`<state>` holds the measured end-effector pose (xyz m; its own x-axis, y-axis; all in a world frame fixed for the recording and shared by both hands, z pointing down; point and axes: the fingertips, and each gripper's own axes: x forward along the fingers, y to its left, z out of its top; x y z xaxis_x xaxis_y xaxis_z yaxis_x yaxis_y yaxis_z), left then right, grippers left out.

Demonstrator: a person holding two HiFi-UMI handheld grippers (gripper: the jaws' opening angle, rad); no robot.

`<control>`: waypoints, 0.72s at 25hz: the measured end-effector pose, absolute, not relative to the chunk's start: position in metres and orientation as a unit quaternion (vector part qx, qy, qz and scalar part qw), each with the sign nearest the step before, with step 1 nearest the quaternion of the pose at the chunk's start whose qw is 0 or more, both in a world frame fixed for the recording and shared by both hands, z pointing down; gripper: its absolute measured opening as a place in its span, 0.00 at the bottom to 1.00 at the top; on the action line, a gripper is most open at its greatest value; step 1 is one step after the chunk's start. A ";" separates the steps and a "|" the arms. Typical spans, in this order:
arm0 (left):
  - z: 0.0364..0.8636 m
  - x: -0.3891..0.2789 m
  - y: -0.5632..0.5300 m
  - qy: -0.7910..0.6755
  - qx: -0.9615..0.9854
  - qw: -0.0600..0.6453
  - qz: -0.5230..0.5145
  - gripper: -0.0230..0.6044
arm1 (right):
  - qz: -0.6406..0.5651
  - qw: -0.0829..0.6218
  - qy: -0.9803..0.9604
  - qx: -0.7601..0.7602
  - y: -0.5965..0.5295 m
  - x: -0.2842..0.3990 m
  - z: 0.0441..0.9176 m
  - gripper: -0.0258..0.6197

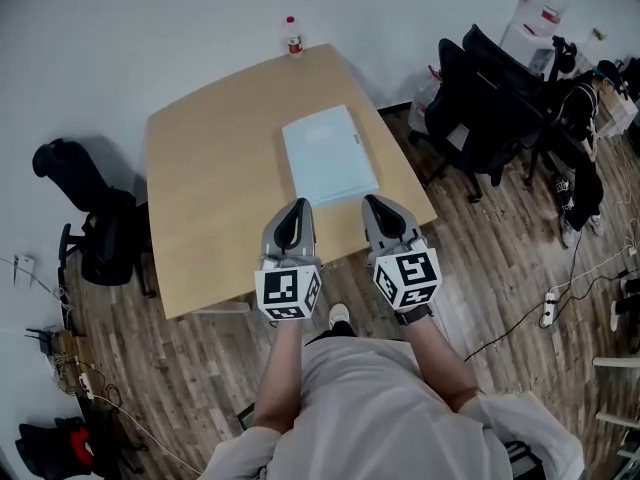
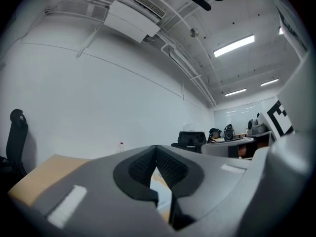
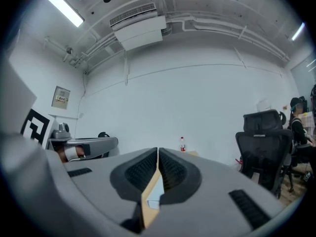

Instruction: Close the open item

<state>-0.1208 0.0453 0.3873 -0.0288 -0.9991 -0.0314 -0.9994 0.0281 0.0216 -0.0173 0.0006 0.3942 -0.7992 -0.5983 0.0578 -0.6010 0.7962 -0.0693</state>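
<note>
A pale blue-white laptop [image 1: 328, 154] lies flat with its lid down in the middle of the wooden table [image 1: 210, 188]. My left gripper [image 1: 295, 211] hovers over the table's near edge, just short of the laptop's near left corner. Its jaws are shut with nothing between them. My right gripper [image 1: 376, 206] is at the laptop's near right corner, also shut and empty. In the left gripper view the black pads [image 2: 168, 168] meet, and a sliver of the laptop [image 2: 163, 197] shows below them. The right gripper view shows the same: pads [image 3: 173, 171] pressed together, laptop [image 3: 154, 202] below.
A small bottle with a red cap [image 1: 292, 36] stands at the table's far edge. A black office chair [image 1: 95, 223] is left of the table; more black chairs [image 1: 480, 103] and a seated person [image 1: 590, 108] are at the right. Cables lie on the wooden floor [image 1: 520, 298].
</note>
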 end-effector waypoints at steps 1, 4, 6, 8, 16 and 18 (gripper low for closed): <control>0.388 -0.129 0.039 0.716 -0.698 0.005 0.017 0.05 | 0.044 0.016 -0.947 0.318 -0.007 -0.024 0.396 0.06; 0.389 -0.151 0.022 0.711 -0.703 0.006 0.016 0.05 | 0.045 0.014 -0.943 0.330 -0.029 -0.042 0.399 0.06; 0.392 -0.167 0.010 0.708 -0.705 0.002 0.019 0.05 | 0.042 0.016 -0.941 0.337 -0.040 -0.052 0.400 0.06; 0.397 -0.179 -0.004 0.706 -0.707 -0.004 0.021 0.05 | 0.038 0.022 -0.940 0.338 -0.048 -0.062 0.403 0.06; 0.415 -0.178 -0.058 0.681 -0.732 -0.020 0.008 0.05 | 0.051 0.059 -0.935 0.347 -0.090 -0.066 0.427 0.06; 0.421 -0.176 -0.074 0.673 -0.739 -0.003 -0.020 0.05 | 0.063 0.068 -0.934 0.346 -0.107 -0.070 0.438 0.06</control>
